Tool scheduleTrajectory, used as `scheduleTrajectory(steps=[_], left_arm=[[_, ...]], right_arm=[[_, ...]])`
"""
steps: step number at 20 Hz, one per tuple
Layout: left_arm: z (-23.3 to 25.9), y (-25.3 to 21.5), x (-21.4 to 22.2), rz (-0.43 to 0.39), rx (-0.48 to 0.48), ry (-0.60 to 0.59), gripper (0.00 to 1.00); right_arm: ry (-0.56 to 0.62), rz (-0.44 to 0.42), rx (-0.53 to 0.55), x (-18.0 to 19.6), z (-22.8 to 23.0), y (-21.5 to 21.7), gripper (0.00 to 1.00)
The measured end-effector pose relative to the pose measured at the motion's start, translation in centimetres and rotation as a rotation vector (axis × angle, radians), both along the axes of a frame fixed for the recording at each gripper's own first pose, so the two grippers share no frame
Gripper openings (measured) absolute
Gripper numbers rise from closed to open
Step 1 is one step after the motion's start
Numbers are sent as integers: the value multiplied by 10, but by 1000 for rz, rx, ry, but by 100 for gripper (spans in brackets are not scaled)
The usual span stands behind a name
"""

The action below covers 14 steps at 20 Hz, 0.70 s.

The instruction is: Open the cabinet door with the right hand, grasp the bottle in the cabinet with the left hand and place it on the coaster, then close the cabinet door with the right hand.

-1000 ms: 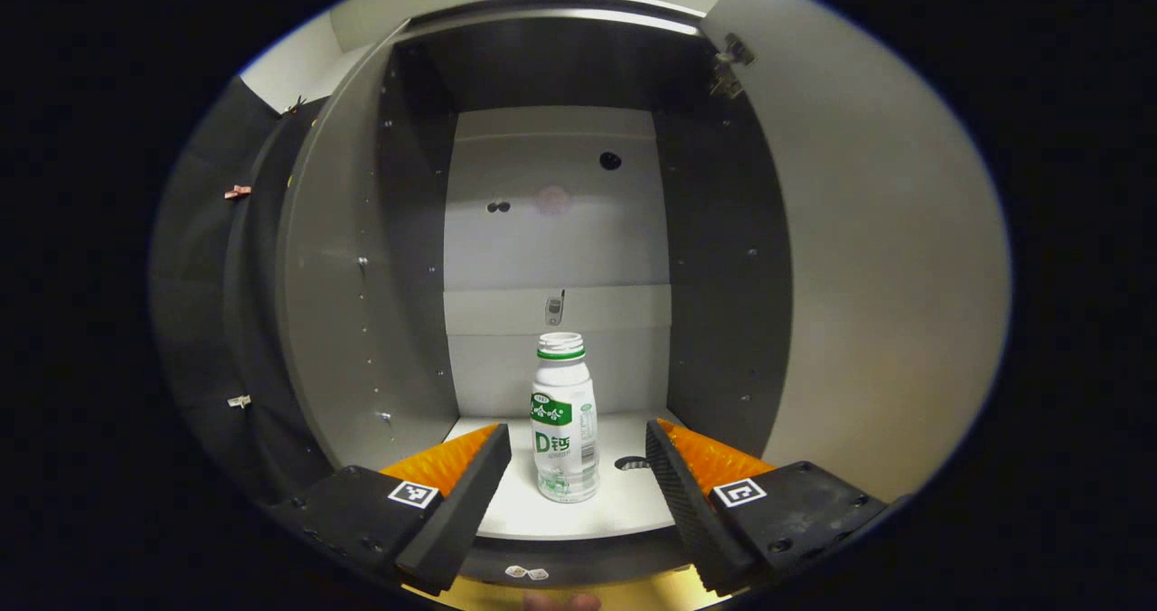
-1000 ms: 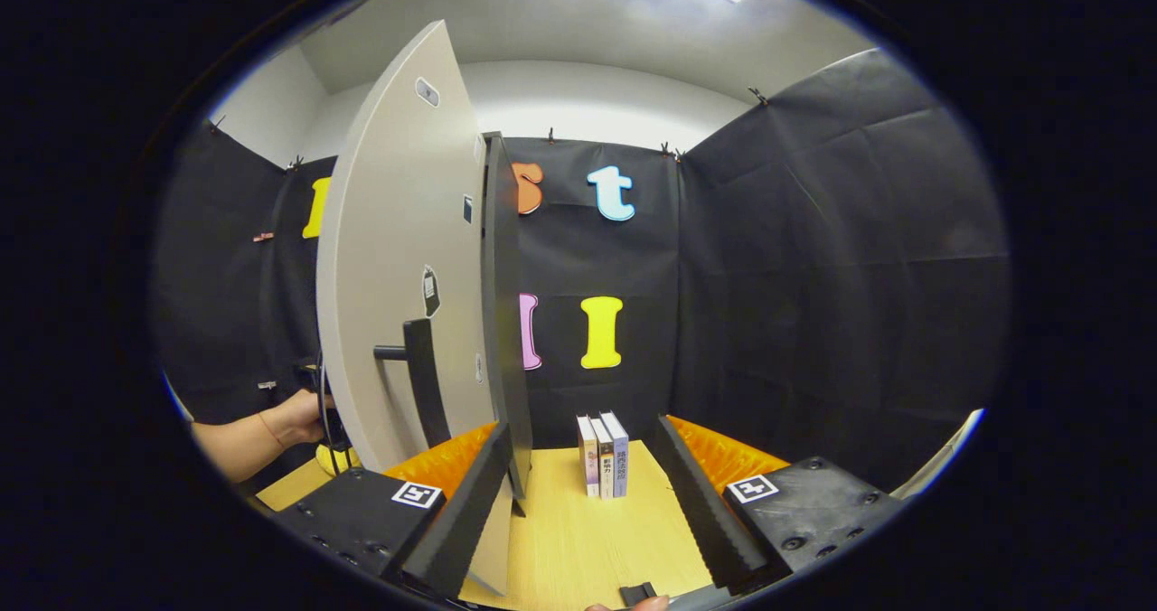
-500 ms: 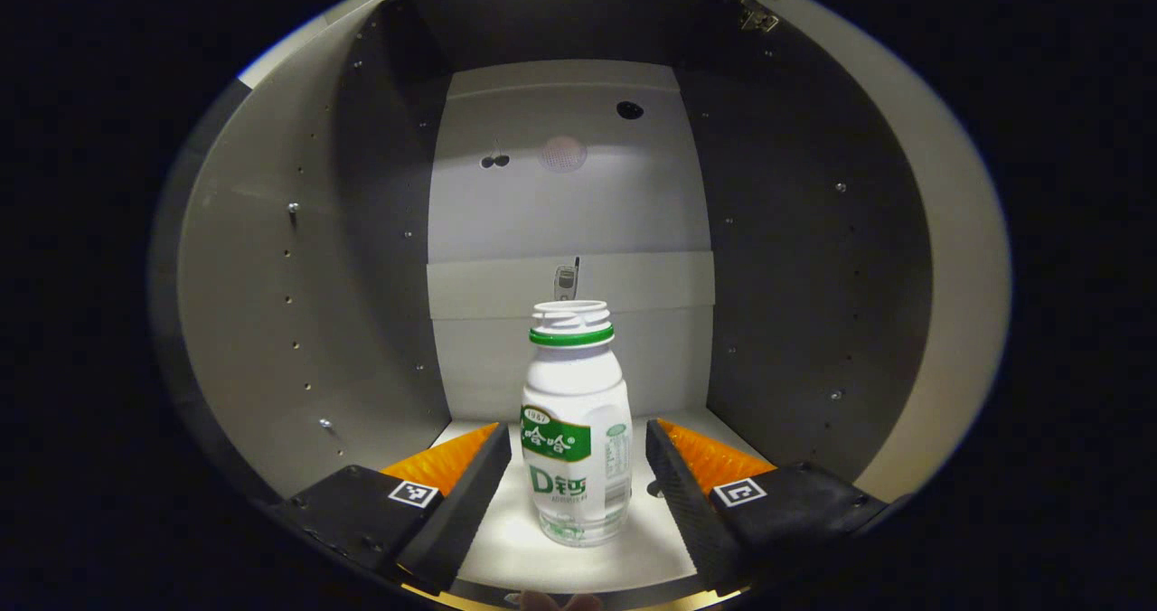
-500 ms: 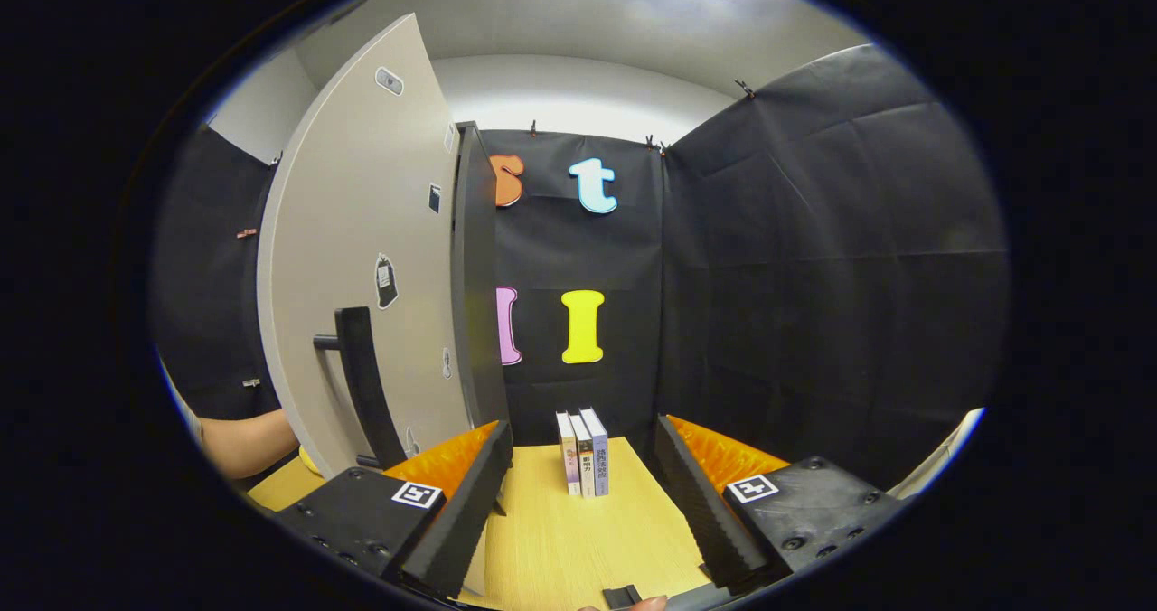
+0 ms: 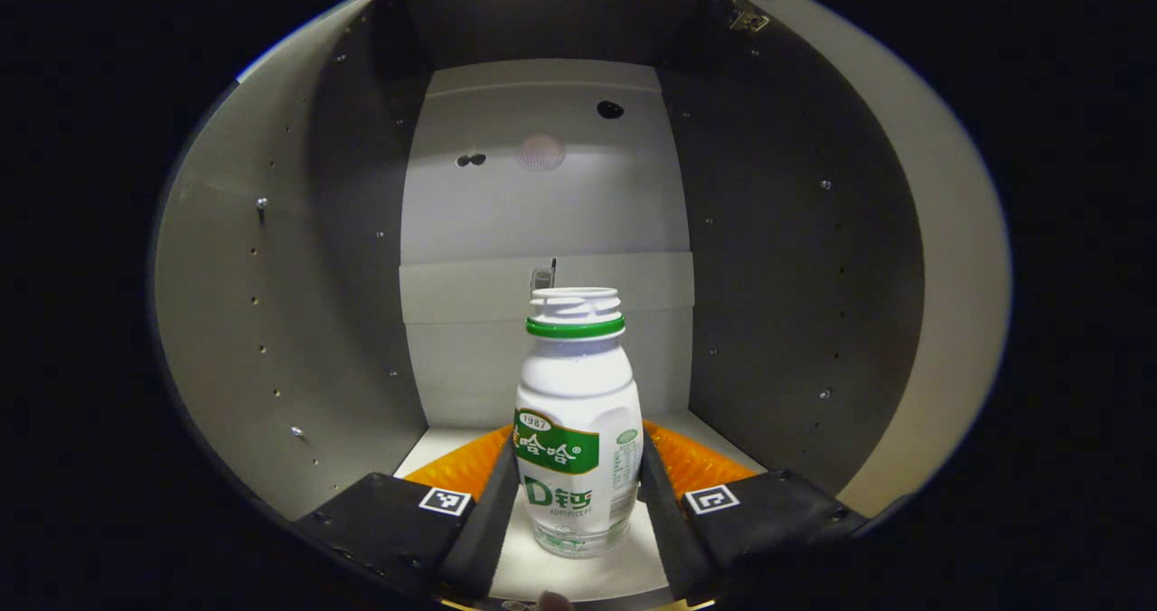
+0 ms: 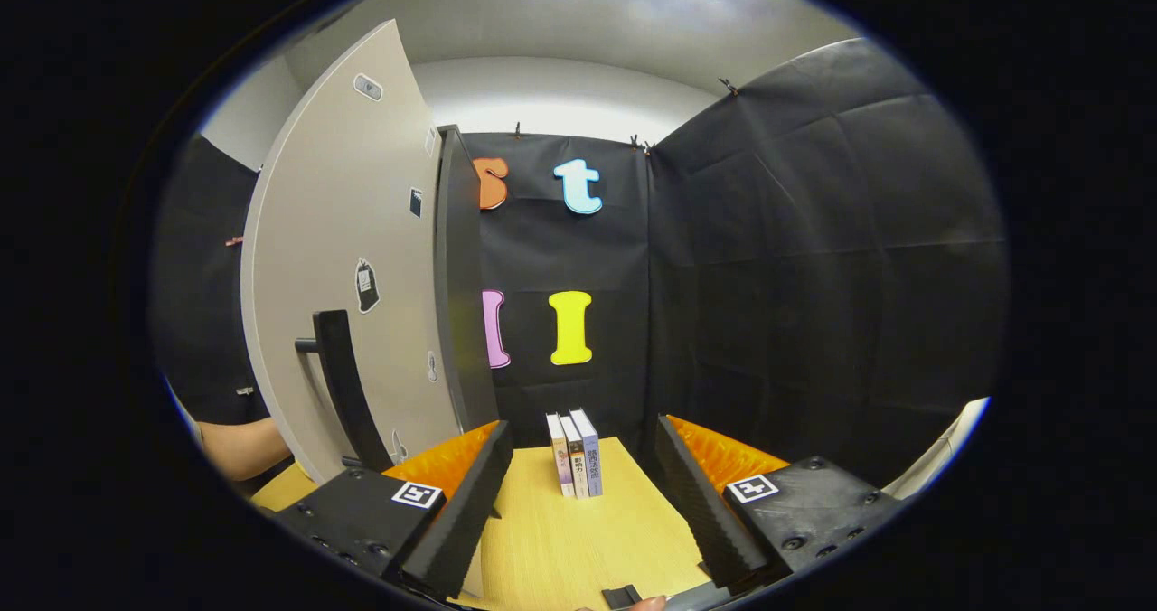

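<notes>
A white bottle (image 5: 576, 412) with a green neck ring and green label stands upright on the pale floor of the open cabinet (image 5: 542, 204). My left gripper (image 5: 575, 439) is inside the cabinet, shut on the bottle, with one finger pressing each side of its lower body. In the right gripper view the grey cabinet door (image 6: 334, 231) stands open at the left, showing its dark bar handle (image 6: 339, 385). My right gripper (image 6: 581, 428) hangs open over the wooden table (image 6: 560, 539), to the right of the door and apart from it, with nothing between its fingers.
The cabinet's dark side walls (image 5: 795, 258) close in on both sides of the bottle, and the open door (image 5: 949, 258) stands at the right. Three small books (image 6: 574, 453) stand upright on the table ahead of my right gripper. A person's forearm (image 6: 239, 444) shows behind the door.
My left gripper moved deeper into the cabinet and its fingers closed onto the bottle. In the right gripper view the door and books shifted left as that gripper drew away from the door.
</notes>
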<state>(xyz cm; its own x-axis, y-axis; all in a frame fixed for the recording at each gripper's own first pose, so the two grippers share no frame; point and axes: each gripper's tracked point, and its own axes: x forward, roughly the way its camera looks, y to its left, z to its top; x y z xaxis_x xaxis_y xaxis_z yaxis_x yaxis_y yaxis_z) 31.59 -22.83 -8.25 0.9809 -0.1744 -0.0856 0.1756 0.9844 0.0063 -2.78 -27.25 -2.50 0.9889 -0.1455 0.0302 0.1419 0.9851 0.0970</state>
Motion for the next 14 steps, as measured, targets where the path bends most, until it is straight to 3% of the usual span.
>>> scheduleTrajectory(steps=[3,4,5,7,14], left_arm=[[15,10,-16,-1,-17,-31,71],[19,13,-20,4,-19,-41,71],[23,15,-25,11,-18,-47,71],[26,15,-30,27,-14,-53,71],[16,9,-19,66,-14,-54,70]], right_arm=[[-9,1,-6,3,3,1,98],[-16,2,-5,3,5,2,94],[-17,2,-4,4,4,2,98],[-21,10,-10,6,5,5,98],[-39,45,-30,19,5,19,98]])
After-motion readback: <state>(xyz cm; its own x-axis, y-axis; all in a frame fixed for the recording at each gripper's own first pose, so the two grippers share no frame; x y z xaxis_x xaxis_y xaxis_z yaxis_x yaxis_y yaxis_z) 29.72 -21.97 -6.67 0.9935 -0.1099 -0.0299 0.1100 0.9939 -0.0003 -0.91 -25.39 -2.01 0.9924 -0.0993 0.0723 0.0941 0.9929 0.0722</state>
